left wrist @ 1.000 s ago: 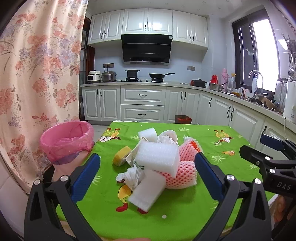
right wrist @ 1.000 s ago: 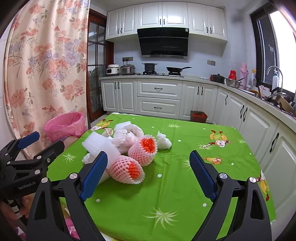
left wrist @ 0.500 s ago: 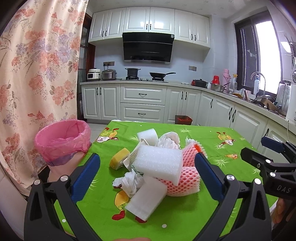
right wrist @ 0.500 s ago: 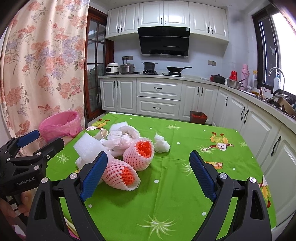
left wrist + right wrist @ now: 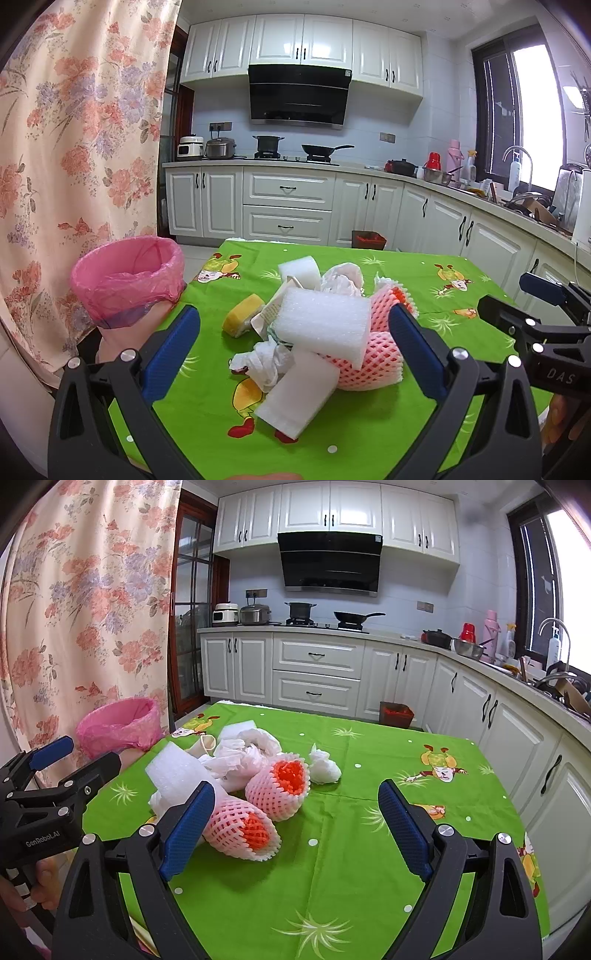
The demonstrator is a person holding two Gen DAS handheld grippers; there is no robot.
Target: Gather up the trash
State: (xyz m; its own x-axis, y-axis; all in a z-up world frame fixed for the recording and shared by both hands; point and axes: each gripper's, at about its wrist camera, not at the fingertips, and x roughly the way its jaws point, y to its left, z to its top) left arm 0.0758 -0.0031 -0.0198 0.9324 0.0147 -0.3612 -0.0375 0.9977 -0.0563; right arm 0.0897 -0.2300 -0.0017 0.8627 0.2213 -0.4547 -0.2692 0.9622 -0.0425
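Nearest, the left gripper [image 5: 293, 349] and the right gripper [image 5: 295, 827] are held over the near edge of the green tablecloth [image 5: 369, 849], fingers spread wide and nothing gripped. Just beyond, a trash heap is piled: white foam blocks [image 5: 325, 323], crumpled tissue [image 5: 267, 362], pink fruit nets [image 5: 277, 788], a yellow sponge [image 5: 242, 319]. Farther left, a pink-lined bin [image 5: 125, 278] is seen beside the table.

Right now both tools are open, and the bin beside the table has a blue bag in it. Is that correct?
Not quite: the bag in the bin is pink, not blue, as the left wrist view shows. The rest holds: the left tool and the right tool are both open, and the bin stands beside the table.
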